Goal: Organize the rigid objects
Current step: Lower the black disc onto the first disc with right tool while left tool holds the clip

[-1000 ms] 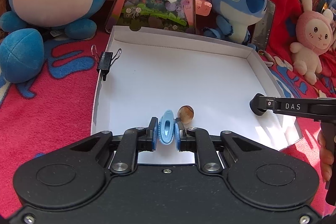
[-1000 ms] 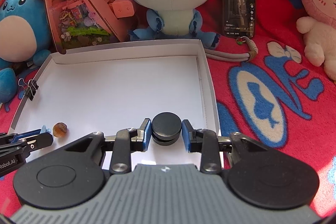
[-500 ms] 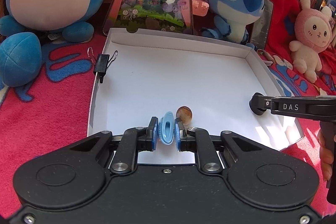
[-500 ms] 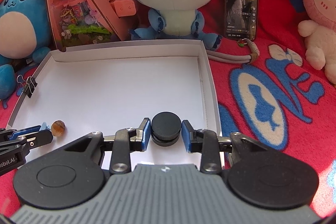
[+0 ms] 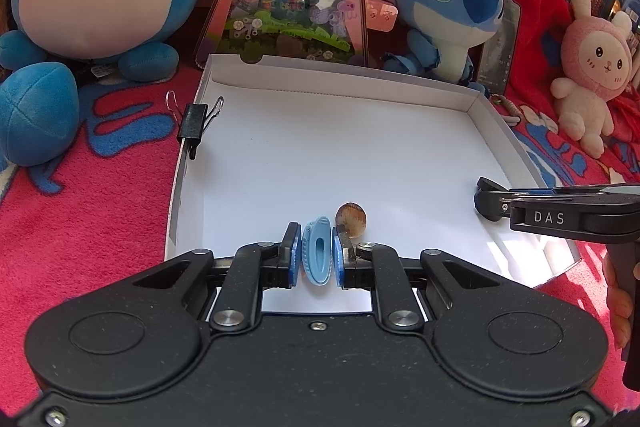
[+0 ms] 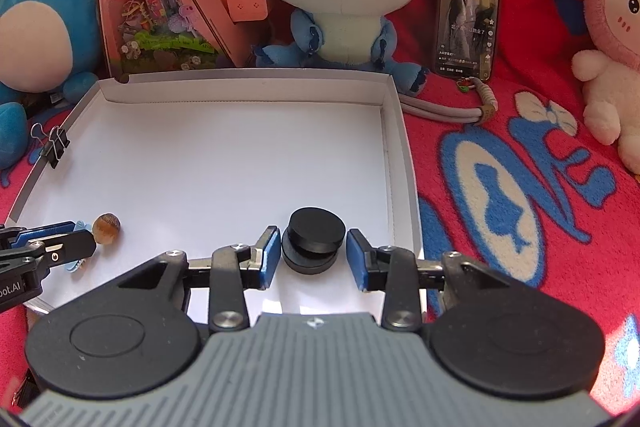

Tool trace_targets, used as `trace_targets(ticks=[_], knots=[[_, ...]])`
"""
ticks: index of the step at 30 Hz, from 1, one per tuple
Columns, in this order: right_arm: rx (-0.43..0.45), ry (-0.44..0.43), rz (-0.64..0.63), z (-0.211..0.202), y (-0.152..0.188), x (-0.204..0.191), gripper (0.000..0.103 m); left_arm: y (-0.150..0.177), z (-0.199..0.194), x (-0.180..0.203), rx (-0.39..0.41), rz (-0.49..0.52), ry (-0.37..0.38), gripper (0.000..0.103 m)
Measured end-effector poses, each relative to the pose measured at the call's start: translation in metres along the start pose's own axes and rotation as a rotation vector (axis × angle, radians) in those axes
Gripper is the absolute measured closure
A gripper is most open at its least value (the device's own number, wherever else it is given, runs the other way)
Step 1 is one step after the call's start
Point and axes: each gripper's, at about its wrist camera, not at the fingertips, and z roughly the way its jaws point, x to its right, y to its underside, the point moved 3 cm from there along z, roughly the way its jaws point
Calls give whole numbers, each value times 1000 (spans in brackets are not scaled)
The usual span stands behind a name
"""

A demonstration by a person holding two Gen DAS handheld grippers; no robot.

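The blue clip (image 5: pixel 318 255) is pinched on edge by the left gripper (image 5: pixel 317 255) inside the white tray (image 5: pixel 400 83), presumably for placing, while the black puck (image 6: pixel 314 242) is straddled, unclamped, by the parted right gripper (image 6: pixel 313 255)

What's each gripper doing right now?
Left gripper: shut on the blue clip.
Right gripper: open, jaws either side of the black puck.
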Motion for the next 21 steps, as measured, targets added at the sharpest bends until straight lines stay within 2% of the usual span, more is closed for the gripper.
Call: trace_targets(ticks=[3, 5, 7, 15, 17, 21], knots=[[2, 3, -9, 1, 3, -1, 55, 0, 0, 0, 2, -1, 0, 87], [8, 4, -16, 0, 4, -2, 65, 0, 0, 0, 2, -3, 2, 87], [13, 7, -23, -1, 4, -3, 66, 0, 1, -1, 3, -5, 2, 87], [20, 2, -12, 0, 4, 0, 66, 0, 2, -1, 11, -3, 1, 87], [24, 6, -2, 1, 4, 1, 58, -1, 3, 0, 16, -2, -1, 87], [27, 24, -13, 3, 3, 0, 56, -4, 8, 1, 27, 1, -16, 87]])
